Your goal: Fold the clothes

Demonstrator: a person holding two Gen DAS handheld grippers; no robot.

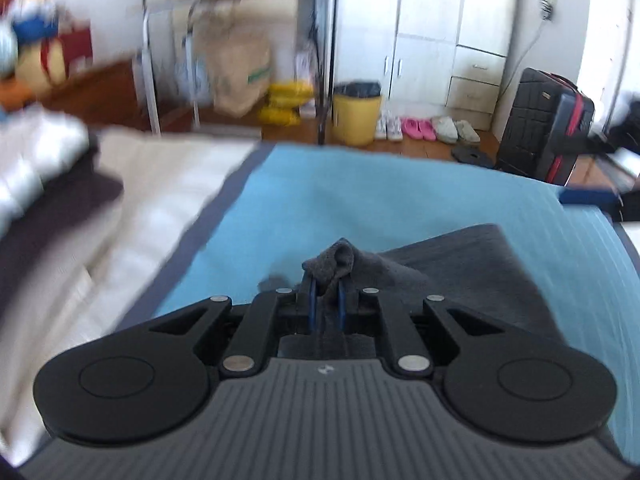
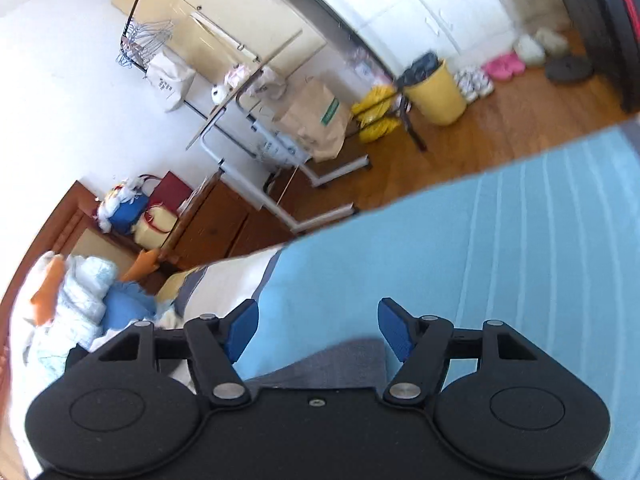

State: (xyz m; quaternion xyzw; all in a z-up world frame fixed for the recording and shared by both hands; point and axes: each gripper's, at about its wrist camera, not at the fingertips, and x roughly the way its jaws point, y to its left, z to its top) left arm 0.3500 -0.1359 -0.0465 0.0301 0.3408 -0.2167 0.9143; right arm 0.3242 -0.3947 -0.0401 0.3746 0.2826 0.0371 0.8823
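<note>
A blue striped bedcover [image 1: 360,200] spreads over the bed, with cream bedding [image 1: 152,208] to its left. The left gripper [image 1: 325,300] is clamped on a bunched corner of the dark grey garment [image 1: 472,272], which lies near and to the right on the cover. The right gripper [image 2: 318,328] has its fingers apart, holding nothing, above the cover. Far off on the wooden floor [image 2: 500,120] stand a yellow bin [image 1: 356,114], shoes [image 1: 420,128], a suitcase [image 1: 544,124] and a white wardrobe [image 1: 432,20].

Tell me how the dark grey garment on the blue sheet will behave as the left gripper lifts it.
The dark grey knit garment is probably floppy: it bunches and droops where the left gripper pinches it. It likely trails across the light blue bed sheet rather than lifting flat. It seems light, and unlikely to slip.
</note>
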